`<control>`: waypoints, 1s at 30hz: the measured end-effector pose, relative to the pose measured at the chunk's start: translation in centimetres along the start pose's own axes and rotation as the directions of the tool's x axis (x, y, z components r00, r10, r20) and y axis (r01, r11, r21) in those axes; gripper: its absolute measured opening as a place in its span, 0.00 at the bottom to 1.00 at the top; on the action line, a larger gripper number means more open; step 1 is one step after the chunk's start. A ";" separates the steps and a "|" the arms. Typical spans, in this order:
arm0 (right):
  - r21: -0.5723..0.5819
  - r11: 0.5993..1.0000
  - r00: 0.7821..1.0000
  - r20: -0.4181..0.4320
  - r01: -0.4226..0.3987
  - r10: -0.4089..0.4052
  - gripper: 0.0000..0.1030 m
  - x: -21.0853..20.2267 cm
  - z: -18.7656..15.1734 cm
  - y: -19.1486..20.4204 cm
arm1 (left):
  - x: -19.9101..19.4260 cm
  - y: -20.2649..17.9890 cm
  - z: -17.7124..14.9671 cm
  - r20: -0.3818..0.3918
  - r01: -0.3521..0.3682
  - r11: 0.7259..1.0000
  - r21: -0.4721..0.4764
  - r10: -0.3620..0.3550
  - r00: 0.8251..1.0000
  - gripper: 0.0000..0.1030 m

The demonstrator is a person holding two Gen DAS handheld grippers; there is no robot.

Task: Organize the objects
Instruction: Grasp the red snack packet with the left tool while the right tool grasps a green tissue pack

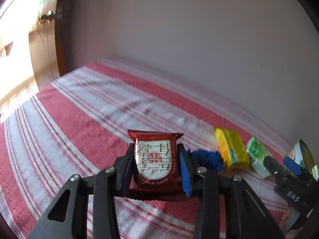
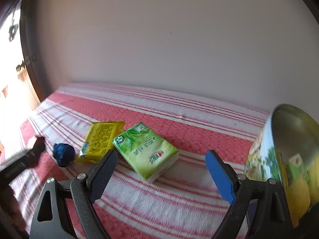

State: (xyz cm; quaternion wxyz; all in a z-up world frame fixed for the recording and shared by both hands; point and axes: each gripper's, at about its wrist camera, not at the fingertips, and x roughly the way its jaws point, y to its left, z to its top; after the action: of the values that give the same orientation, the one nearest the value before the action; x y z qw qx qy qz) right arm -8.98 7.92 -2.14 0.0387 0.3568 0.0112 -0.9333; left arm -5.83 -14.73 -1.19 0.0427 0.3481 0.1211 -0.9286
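Left wrist view is showing the left gripper point(image 1: 157, 165) angling downward over the striped bed cover point(image 1: 79, 131), its fingers point(image 1: 184, 171) clenching a red snack packet point(image 1: 154, 159) at lower centre of the frame. Just right of it are lying a blue fabric ball point(image 1: 207, 158), a yellow packet point(image 1: 232, 148) and a green tissue pack point(image 1: 257, 159). Wide bare cover is stretching toward the upper left, up to the wall point(image 1: 199, 39).

From the right wrist camera, the right gripper point(image 2: 161, 171) is pointing down too, its fingers point(image 2: 219, 176) spreading wide and grasping nothing, the green tissue pack point(image 2: 146, 151) lying between and beyond them, untouched. A printed tin point(image 2: 287, 159) is crowding the right edge.
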 end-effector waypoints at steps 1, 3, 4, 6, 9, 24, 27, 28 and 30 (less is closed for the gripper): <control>-0.017 1.000 1.000 -0.008 0.001 -0.001 0.89 0.4 0.2 0.2 | -0.2 -0.1 0.0 0.016 -0.006 1.000 0.005 0.006 1.000 0.38; -0.056 0.998 1.000 -0.031 -0.004 0.002 0.89 1.4 0.6 0.5 | -0.5 -0.2 0.1 0.031 -0.009 1.000 0.012 0.008 0.999 0.38; -0.078 0.997 0.999 -0.049 -0.016 0.012 0.89 2.0 0.8 0.7 | -0.4 -0.3 0.1 0.029 -0.008 1.000 0.015 0.007 1.000 0.38; -0.102 0.994 0.995 -0.090 -0.050 0.040 0.89 3.2 1.4 0.7 | -0.4 -0.1 0.1 0.019 -0.005 1.000 0.013 0.005 1.000 0.38; -0.087 0.989 0.977 -0.186 -0.121 0.103 0.86 4.9 1.4 0.6 | -0.2 0.2 0.1 0.006 -0.002 1.000 0.003 0.002 1.000 0.38; -0.007 0.996 0.996 0.002 -0.085 0.085 0.54 0.4 0.1 -0.6 | -1.9 -1.6 0.4 0.109 0.008 0.997 0.081 -0.016 0.994 0.38; -0.002 0.998 0.996 0.068 -0.065 0.065 0.54 -1.9 -0.7 -0.5 | -2.6 -2.3 0.4 0.141 -0.002 0.995 0.104 -0.013 0.990 0.38; -0.003 0.998 0.995 0.085 -0.059 0.059 0.53 -2.4 -1.0 -0.3 | -2.8 -2.3 0.5 0.148 -0.004 0.994 0.107 -0.012 0.989 0.38; -0.008 0.999 0.991 0.123 -0.045 0.046 0.53 -3.7 -1.6 -0.2 | -3.1 -2.4 0.5 0.167 -0.008 0.994 0.111 -0.011 0.986 0.38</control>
State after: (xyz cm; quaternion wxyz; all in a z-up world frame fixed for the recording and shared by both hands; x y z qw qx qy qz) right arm -5.15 8.44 -0.83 0.0616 0.2987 0.0032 -0.9523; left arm -4.17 -12.50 1.68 0.0326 0.2707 0.0653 -0.9599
